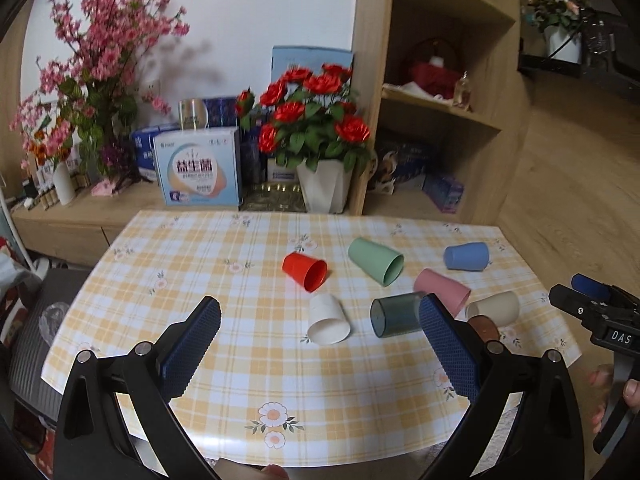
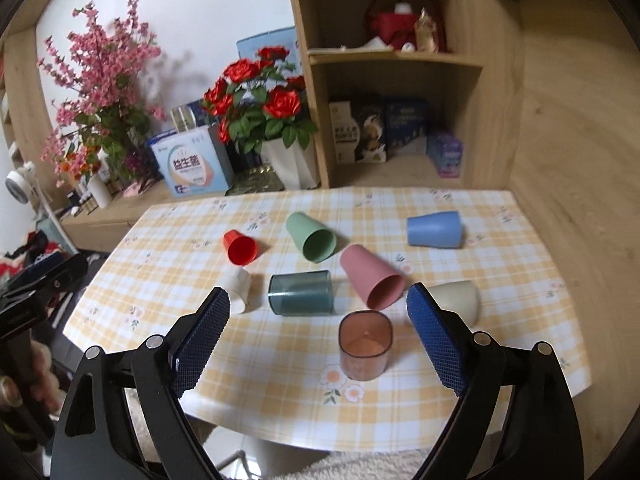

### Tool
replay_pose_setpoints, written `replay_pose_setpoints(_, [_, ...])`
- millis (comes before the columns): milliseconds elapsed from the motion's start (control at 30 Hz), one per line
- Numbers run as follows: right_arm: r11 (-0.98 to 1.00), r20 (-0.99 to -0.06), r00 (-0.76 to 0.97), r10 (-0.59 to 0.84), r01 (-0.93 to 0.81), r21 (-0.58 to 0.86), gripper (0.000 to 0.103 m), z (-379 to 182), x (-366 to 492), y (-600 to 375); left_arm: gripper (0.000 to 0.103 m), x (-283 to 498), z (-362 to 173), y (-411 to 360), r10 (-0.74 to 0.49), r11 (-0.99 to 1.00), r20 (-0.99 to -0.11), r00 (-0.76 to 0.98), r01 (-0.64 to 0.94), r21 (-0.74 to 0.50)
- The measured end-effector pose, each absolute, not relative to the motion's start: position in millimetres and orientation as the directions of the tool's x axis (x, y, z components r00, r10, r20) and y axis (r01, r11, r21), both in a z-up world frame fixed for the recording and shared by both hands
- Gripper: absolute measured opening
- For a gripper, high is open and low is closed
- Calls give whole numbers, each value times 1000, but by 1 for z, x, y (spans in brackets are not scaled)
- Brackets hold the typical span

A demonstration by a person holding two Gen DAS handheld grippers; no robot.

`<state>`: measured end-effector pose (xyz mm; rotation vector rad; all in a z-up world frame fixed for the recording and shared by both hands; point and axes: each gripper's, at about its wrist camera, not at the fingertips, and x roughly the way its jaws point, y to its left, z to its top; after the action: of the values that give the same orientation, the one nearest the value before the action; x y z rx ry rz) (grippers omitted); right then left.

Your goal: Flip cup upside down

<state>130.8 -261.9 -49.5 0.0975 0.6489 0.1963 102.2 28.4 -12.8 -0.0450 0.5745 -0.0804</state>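
Observation:
Several cups lie on their sides on the checked tablecloth [image 2: 520, 264]: red [image 2: 241, 247], green [image 2: 311, 237], blue [image 2: 434, 229], pink [image 2: 370, 276], white [image 2: 236, 285], cream [image 2: 456, 298] and dark clear teal [image 2: 301, 293]. A clear brown cup [image 2: 365, 345] stands upright near the front edge, mouth up. My right gripper [image 2: 318, 326] is open and empty, just above and before the brown cup. My left gripper [image 1: 320, 332] is open and empty, held above the table front, with the white cup [image 1: 328, 319] and the teal cup [image 1: 394, 315] beyond it.
A wooden sideboard behind the table holds a pot of red roses [image 1: 316, 120], pink blossom branches [image 1: 100, 68] and boxes [image 1: 198, 170]. A shelf unit [image 2: 400, 80] stands at the back right. The other gripper shows at the right edge of the left wrist view [image 1: 596, 312].

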Motion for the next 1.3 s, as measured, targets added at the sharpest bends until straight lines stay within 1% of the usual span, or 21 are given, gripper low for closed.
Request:
replay_pose_setpoints(167, [984,-552,816,175,-123,129,87,-27,106,-265,97,80,11,21,-95,995,-501,860,76,-58])
replay_pose_setpoints(400, [988,-515,844,151,-107,114,87,-7,86,-267,97,62,26,11,-110,994,-469,876,102,-42])
replay_pose_setpoints(833, [990,-485,864,134,-93,106,87,8,75,-270,97,56,39,7,-117,993,-448,886,115,-33])
replay_pose_setpoints(1300, [992,-478,870,120,-81,100,87,12,72,-274,97,51,43,5,-115,993,-438,892,119,-18])
